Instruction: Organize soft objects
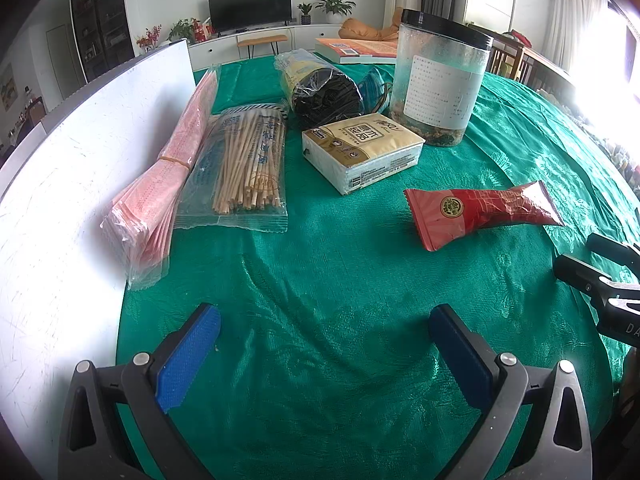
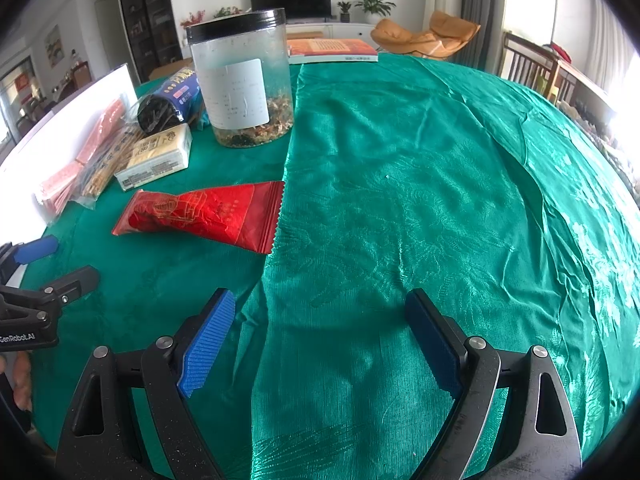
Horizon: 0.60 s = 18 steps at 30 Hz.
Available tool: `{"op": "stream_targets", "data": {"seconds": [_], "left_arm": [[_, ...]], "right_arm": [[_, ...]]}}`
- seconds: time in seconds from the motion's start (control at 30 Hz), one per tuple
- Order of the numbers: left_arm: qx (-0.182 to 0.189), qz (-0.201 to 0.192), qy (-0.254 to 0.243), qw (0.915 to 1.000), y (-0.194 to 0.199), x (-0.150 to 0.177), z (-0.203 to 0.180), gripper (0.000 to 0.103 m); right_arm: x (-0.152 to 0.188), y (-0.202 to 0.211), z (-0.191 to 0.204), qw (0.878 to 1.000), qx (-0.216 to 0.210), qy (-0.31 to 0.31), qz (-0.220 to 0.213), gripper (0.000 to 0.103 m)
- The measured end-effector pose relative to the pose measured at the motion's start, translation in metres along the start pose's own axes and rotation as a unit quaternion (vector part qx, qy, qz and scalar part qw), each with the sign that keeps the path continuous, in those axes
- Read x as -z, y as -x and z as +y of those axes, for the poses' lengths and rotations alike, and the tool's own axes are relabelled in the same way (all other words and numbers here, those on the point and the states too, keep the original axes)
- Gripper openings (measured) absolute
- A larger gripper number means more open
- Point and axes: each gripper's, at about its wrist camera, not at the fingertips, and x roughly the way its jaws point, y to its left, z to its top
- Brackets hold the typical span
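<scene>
A red foil pouch lies on the green tablecloth; it also shows in the right wrist view. A tissue pack sits behind it, also in the right wrist view. A bag of wooden sticks, a pink packet bundle and a black roll in plastic lie to the left. My left gripper is open and empty above the cloth. My right gripper is open and empty, to the right of the pouch.
A clear jar with a black lid stands behind the tissue pack, also in the right wrist view. A white board lies along the left. A book lies at the far edge. A cloth fold runs lengthwise.
</scene>
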Motion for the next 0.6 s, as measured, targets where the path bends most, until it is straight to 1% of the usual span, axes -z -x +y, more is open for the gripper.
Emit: {"op": "stream_targets", "data": {"seconds": [0.13,0.2,0.23,0.27,0.3,0.33,0.37,0.43,0.47,0.5,0.6], "left_arm": [[0.000,0.000,0.000,1.0000,0.000,0.000,0.000,0.103],[0.000,0.000,0.000,1.0000,0.000,0.000,0.000,0.103],[0.001,0.000,0.000,1.0000,0.000,0.000,0.000,0.103],[0.001,0.000,0.000,1.0000,0.000,0.000,0.000,0.103],[0.000,0.000,0.000,1.0000,0.000,0.000,0.000,0.103],[0.001,0.000,0.000,1.0000,0.000,0.000,0.000,0.103],[0.001,0.000,0.000,1.0000,0.000,0.000,0.000,0.103],[0.001,0.000,0.000,1.0000,0.000,0.000,0.000,0.103],[0.001,-0.001,0.000,1.0000,0.000,0.000,0.000,0.103],[0.002,-0.001,0.000,1.0000,0.000,0.000,0.000,0.103],[0.003,-0.001,0.000,1.0000,0.001,0.000,-0.001,0.103]], "right_arm": [[0.000,0.001,-0.002,1.000,-0.007,-0.004,-0.002,0.089],[-0.002,0.005,-0.013,0.999,-0.038,-0.024,0.001,0.089],[-0.006,0.009,-0.020,0.997,-0.063,-0.042,-0.002,0.089],[-0.011,0.015,-0.028,0.995,-0.088,-0.049,-0.017,0.089],[-0.018,0.022,-0.031,0.994,-0.099,-0.035,-0.039,0.089],[-0.027,0.027,-0.030,0.993,-0.102,-0.005,-0.054,0.089],[-0.036,0.026,-0.026,0.992,-0.113,0.031,-0.051,0.089],[-0.054,0.018,-0.010,0.985,-0.132,0.108,-0.028,0.089],[-0.061,0.013,0.002,0.978,-0.146,0.146,-0.016,0.089],[-0.066,0.009,0.016,0.969,-0.165,0.185,-0.004,0.089],[-0.068,-0.008,0.058,0.940,-0.171,0.295,0.022,0.086]]}}
